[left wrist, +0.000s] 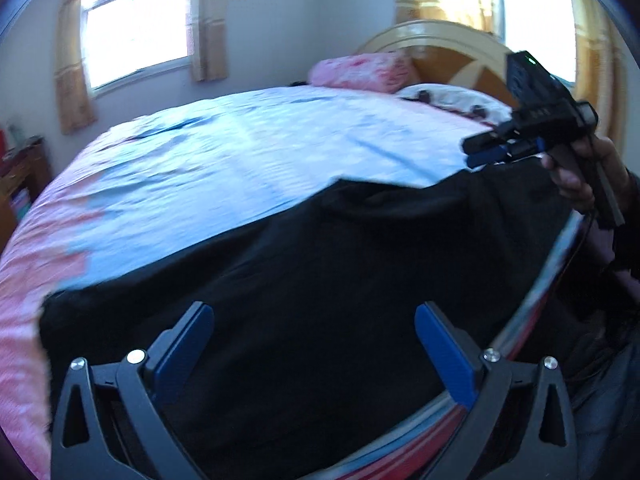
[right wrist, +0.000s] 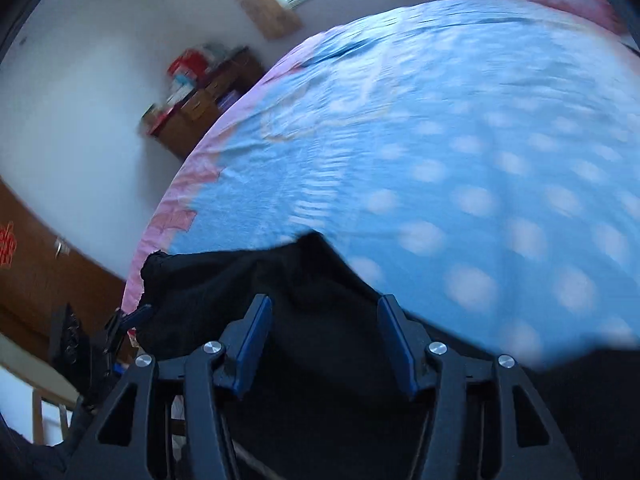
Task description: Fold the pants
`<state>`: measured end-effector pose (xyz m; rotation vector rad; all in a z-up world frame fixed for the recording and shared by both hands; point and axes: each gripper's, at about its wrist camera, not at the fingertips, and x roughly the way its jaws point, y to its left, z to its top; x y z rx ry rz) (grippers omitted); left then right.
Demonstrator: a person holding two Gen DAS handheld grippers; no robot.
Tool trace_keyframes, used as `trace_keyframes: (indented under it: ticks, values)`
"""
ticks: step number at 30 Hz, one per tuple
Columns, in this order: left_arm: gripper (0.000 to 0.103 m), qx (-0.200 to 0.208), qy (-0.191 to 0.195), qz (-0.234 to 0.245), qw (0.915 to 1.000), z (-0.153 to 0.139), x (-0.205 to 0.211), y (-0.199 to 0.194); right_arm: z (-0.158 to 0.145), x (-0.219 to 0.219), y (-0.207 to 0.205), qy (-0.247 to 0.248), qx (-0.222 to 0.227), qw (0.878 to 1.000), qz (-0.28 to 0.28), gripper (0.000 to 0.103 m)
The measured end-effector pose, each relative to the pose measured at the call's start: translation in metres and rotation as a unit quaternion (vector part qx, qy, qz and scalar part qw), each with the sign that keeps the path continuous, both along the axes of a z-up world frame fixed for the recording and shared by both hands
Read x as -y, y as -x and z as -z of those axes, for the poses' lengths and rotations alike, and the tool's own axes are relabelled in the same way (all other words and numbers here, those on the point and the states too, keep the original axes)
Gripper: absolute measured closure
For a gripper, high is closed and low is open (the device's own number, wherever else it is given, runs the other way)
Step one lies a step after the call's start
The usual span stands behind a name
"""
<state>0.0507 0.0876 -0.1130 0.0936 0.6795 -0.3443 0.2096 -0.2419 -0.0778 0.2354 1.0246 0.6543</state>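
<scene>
Black pants [left wrist: 312, 280] lie spread on the near part of a bed with a blue, white-dotted cover [left wrist: 248, 152]. My left gripper [left wrist: 314, 312] is open just above the pants, holding nothing. My right gripper [right wrist: 324, 304] is open over the pants' far edge [right wrist: 304, 264], empty. In the left wrist view the right gripper [left wrist: 480, 152] appears at the right, above the pants' far corner, held by a hand. In the right wrist view the left gripper [right wrist: 132, 316] shows at the lower left by the pants' corner.
A pink pillow [left wrist: 360, 72] and a white patterned pillow [left wrist: 448, 98] lie by the wooden headboard [left wrist: 448, 52]. A wooden cabinet with clutter [right wrist: 200, 96] stands beside the bed. The bed's striped near edge [left wrist: 532, 300] runs along the pants.
</scene>
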Motion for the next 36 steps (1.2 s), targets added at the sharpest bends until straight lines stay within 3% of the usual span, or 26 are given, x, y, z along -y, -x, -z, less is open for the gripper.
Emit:
trace_keyframes:
  ticks: [3, 6, 10, 13, 17, 21, 22, 23, 24, 27, 30, 33, 36]
  values:
    - [0.000, -0.003, 0.024, 0.052, 0.9984, -0.002, 0.040, -0.013, -0.014, 0.077, 0.037, -0.002, 0.010, 0.997, 0.079, 0.046]
    - [0.000, -0.010, 0.026, 0.096, 0.9950, 0.002, 0.077, -0.024, -0.018, 0.157, 0.076, -0.009, 0.006, 0.985, 0.174, 0.046]
    - [0.000, -0.010, 0.012, 0.130, 0.9913, 0.009, 0.117, -0.031, -0.013, 0.258, 0.121, -0.018, -0.009, 0.949, 0.314, 0.046]
    - [0.000, -0.020, -0.002, 0.134, 0.9908, 0.020, 0.131, -0.044, -0.006, 0.308, 0.139, -0.024, -0.021, 0.920, 0.391, 0.046]
    - [0.000, -0.049, 0.001, 0.123, 0.9912, 0.037, 0.129, -0.053, 0.003, 0.347, 0.137, -0.052, -0.014, 0.899, 0.435, 0.046]
    - [0.000, -0.056, 0.000, 0.114, 0.9919, 0.048, 0.122, -0.054, 0.009, 0.368, 0.120, -0.088, -0.004, 0.893, 0.442, 0.049]
    - [0.000, -0.057, -0.002, 0.114, 0.9919, 0.049, 0.122, -0.053, 0.004, 0.369, 0.115, -0.079, 0.005, 0.895, 0.439, 0.059]
    - [0.000, -0.057, -0.005, 0.114, 0.9919, 0.049, 0.123, -0.053, -0.002, 0.366, 0.111, -0.070, 0.017, 0.901, 0.428, 0.091]
    - [0.000, -0.056, -0.010, 0.115, 0.9917, 0.049, 0.125, -0.053, -0.013, 0.367, 0.109, -0.068, 0.034, 0.906, 0.417, 0.096]
    - [0.000, -0.052, -0.031, 0.118, 0.9912, 0.050, 0.129, -0.052, -0.050, 0.358, 0.105, -0.083, 0.103, 0.917, 0.377, 0.097]
    - [0.000, -0.050, -0.028, 0.119, 0.9913, 0.050, 0.127, -0.050, -0.075, 0.352, 0.123, -0.087, 0.167, 0.919, 0.346, 0.097]
    - [0.000, -0.047, -0.019, 0.119, 0.9915, 0.050, 0.122, -0.050, -0.043, 0.368, 0.141, -0.059, 0.114, 0.918, 0.375, 0.097]
    - [0.000, -0.045, -0.028, 0.125, 0.9907, 0.051, 0.123, -0.048, 0.011, 0.400, 0.149, -0.063, 0.028, 0.906, 0.418, 0.097]
